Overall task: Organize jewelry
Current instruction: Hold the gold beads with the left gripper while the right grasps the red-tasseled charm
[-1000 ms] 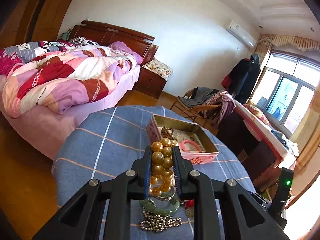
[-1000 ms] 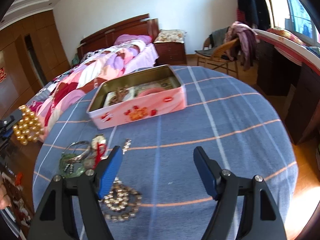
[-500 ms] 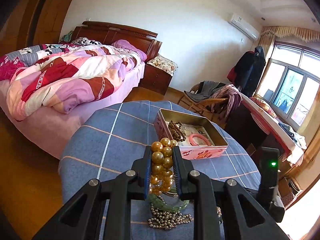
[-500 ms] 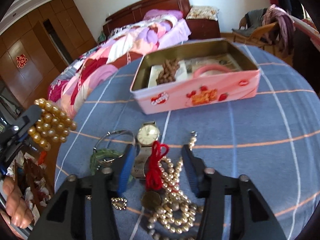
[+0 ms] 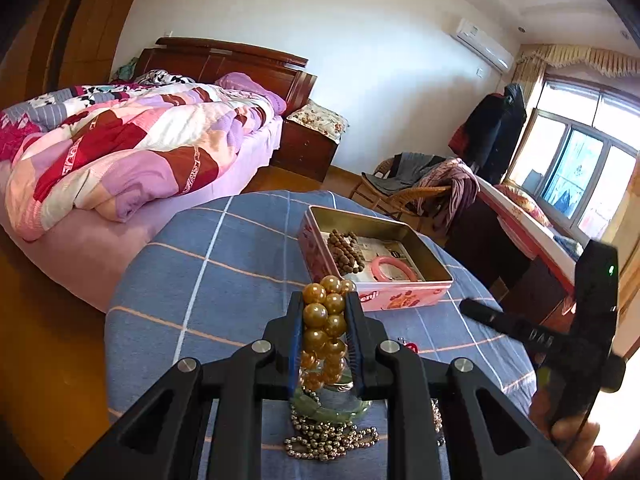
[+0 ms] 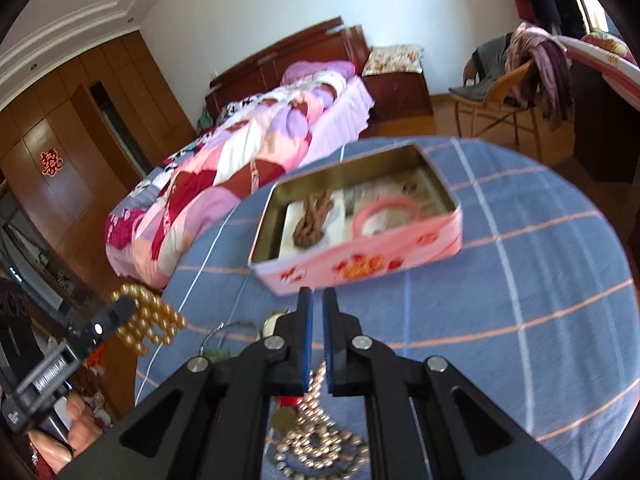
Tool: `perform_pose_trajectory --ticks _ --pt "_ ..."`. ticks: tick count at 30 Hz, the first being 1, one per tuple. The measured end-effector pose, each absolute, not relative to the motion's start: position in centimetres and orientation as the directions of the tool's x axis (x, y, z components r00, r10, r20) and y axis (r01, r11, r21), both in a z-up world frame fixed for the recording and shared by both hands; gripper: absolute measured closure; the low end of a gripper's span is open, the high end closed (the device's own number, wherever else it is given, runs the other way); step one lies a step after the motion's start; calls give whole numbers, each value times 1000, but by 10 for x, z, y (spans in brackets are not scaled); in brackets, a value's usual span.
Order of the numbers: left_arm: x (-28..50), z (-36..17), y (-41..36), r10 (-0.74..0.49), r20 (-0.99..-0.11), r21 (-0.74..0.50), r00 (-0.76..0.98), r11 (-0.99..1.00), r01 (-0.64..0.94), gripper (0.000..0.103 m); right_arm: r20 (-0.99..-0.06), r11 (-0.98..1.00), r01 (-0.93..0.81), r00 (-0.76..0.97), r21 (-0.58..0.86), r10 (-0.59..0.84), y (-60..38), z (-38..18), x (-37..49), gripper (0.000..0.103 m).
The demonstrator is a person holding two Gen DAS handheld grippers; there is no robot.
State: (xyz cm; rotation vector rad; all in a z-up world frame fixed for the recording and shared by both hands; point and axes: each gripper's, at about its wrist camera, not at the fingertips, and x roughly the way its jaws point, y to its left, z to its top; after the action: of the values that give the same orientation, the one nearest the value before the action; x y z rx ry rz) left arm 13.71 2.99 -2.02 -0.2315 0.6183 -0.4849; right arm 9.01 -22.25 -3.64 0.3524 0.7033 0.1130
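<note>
Left gripper (image 5: 325, 334) clamped on gold bead bracelet (image 5: 325, 320) above table's near edge, right gripper (image 6: 315, 338) nearly closed, contents unclear, over loose jewelry pile (image 6: 316, 440), pink tin (image 6: 360, 236) mid-table, bare cloth (image 6: 520, 300) rightward.

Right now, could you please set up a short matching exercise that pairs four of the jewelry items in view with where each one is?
Items:
1. golden bead bracelet
2. brown bead string
3. green bangle
4. pink ring

Places:
A. lying on the blue tablecloth below the left gripper
B. in the pink tin, on the side nearer the window
C. clamped between the left gripper's fingers
D. in the pink tin, on the side nearer the bed

Pairs: 1-C, 2-D, 3-A, 4-B
</note>
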Motion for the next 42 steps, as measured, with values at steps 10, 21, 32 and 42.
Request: perform_pose_trajectory --ticks 10,21,32,42 --pt "141 -24 30 -483 -518 -342 706 874 347 84 -692 916 -50 639 399 337 -191 -76 102 59" --pt "137 -22 33 -484 -510 -348 712 872 343 84 -715 928 -50 622 369 318 -191 -79 104 95" --pt "136 -22 26 -505 -505 -349 700 861 369 84 -592 901 -28 745 433 308 -227 -29 92 95" --pt "150 -13 -4 -532 -493 -312 689 847 430 84 -532 915 -19 809 403 252 -240 -1 111 95"
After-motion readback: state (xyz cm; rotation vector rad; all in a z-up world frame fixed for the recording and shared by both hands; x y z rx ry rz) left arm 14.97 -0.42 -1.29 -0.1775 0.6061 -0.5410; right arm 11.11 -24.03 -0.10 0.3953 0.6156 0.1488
